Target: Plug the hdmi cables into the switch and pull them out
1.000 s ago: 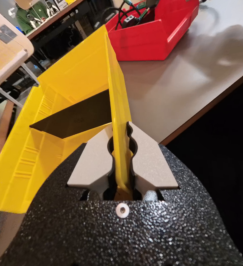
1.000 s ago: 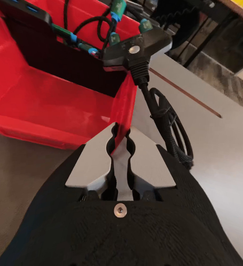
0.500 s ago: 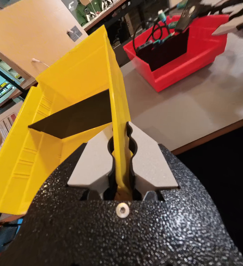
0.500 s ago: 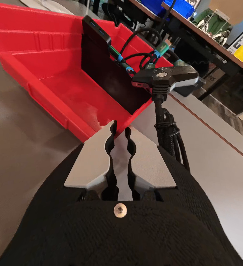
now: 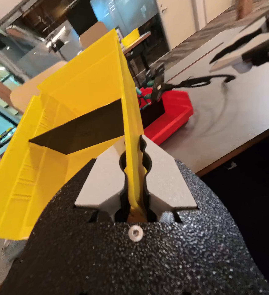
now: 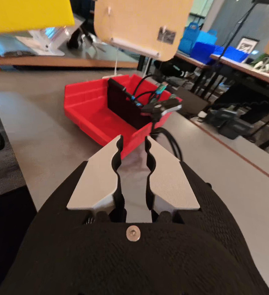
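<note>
A grey table with a wood edge fills the foreground. Behind it stand more tables with black legs, blue bins and white cabinets.

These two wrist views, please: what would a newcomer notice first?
The yellow bin, lifted by one side wall in the shut left tool, fills the left wrist view. Beyond the open, empty right tool, a red bin sits on the table, cables and switch at its far end.
</note>
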The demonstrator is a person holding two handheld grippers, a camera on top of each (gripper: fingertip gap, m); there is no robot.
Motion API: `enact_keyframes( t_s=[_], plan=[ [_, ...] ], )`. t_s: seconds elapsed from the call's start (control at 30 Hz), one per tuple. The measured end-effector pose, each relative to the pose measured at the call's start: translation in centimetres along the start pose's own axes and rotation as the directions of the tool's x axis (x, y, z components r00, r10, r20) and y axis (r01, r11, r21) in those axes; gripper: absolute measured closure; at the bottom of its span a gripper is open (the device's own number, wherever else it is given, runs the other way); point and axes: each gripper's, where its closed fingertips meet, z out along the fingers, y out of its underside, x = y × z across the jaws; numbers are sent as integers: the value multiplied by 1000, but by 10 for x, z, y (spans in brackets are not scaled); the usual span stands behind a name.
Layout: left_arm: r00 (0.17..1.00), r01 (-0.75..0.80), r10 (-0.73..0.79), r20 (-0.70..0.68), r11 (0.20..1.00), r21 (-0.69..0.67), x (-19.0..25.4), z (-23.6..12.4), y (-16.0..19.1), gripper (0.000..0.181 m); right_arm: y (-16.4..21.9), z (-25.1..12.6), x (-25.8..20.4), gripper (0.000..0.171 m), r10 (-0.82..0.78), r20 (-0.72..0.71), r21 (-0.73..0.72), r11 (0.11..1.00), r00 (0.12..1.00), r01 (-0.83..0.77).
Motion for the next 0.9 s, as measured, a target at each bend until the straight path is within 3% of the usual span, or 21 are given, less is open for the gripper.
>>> enact_keyframes(
  t_s=[0.17, 0.3, 0.57, 0.73, 0.9],
  plan=[
    [976, -38, 72, -207, 985, 166, 45, 25, -60, 174, -12, -104, 86, 145, -9, -270, -22, 1000, 963, 3],
    [894, -24, 155, -421, 954, 300, 106, 61, -118, 174, 2, -203, 152, 146, 11, -580, -16, 1000, 815, -25],
    [646, 52, 267, -715, 919, 390, 271, 149, -226, 173, 38, -329, 211, 148, 105, -783, 31, 991, 613, -131],
    [554, 102, 210, -806, 943, 315, 377, 206, -244, 173, 66, -386, 228, 149, 144, -864, 52, 979, 482, -199],
    [587, 76, 123, -800, 976, 205, 464, 250, -215, 173, 87, -408, 238, 149, 248, -857, 140, 956, 452, -258]
  ],
)
